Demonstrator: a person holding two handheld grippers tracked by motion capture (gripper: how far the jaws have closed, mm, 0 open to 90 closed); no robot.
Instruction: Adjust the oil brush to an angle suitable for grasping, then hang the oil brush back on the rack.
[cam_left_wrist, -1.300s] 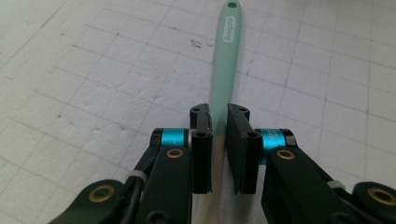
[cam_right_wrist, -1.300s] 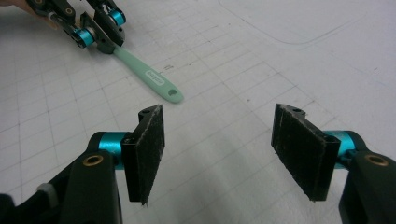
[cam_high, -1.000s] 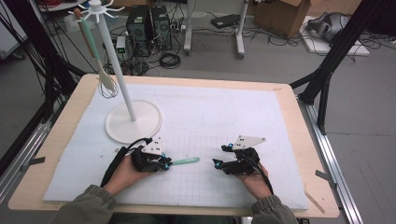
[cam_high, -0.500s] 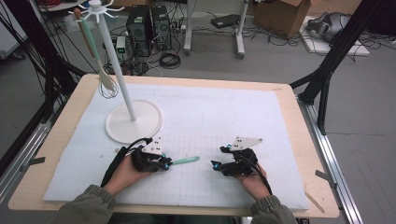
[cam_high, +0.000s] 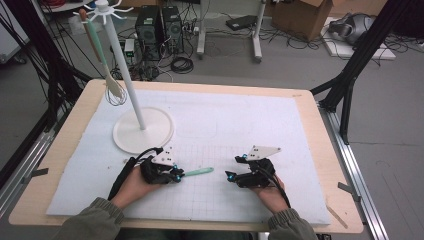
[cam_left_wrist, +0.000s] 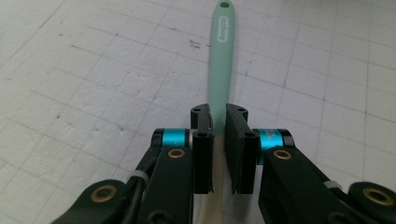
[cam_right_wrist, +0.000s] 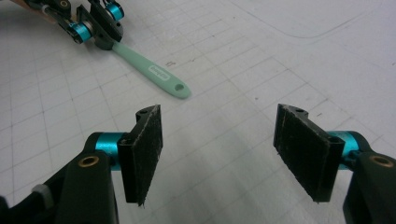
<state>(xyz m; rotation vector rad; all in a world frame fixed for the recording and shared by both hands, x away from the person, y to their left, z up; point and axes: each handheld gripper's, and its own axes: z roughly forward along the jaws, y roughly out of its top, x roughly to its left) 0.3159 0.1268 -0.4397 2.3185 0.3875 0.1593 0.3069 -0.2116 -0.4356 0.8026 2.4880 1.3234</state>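
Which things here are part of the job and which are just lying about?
In use: mint green utensil, clamped in the left gripper; open right gripper; white hanging stand.
Lying about: computer towers, cardboard box, floor cables.

- Light is even and soft from overhead, with no hard glare on the white mat (cam_high: 260, 125).
- Shadows are faint, just a pale smudge beside the stand's base (cam_high: 143, 134).
- The high view is slightly soft and grainy.
- In the left gripper view, the near jaws blur and the mint handle (cam_left_wrist: 218, 60) looks hazy.
- The right gripper view is sharper, though its far corners soften.
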